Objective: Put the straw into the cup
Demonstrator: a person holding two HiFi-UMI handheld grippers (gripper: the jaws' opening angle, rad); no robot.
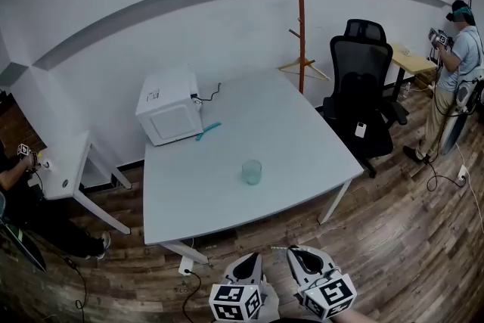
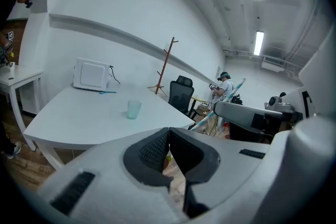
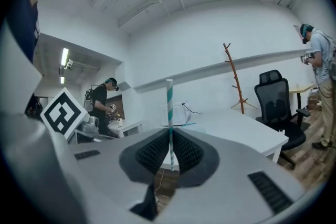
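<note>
A translucent pale green cup (image 1: 252,172) stands upright near the front middle of the grey table (image 1: 302,140); it also shows as the cup (image 2: 134,109) in the left gripper view. A white straw with teal stripes (image 3: 169,107) stands upright between the jaws of my right gripper (image 3: 170,136), which is shut on it. That straw (image 2: 231,93) pokes out of the right gripper in the left gripper view too. My left gripper (image 2: 169,134) is shut with nothing in it. Both grippers, left (image 1: 252,259) and right (image 1: 301,253), hover off the table's front edge, short of the cup.
A white microwave (image 1: 169,105) sits at the table's back left with a teal item (image 1: 209,131) beside it. A black office chair (image 1: 363,87) and a wooden coat rack (image 1: 301,11) stand at the right. A person (image 1: 457,64) stands far right; a small white desk (image 1: 64,166) is left.
</note>
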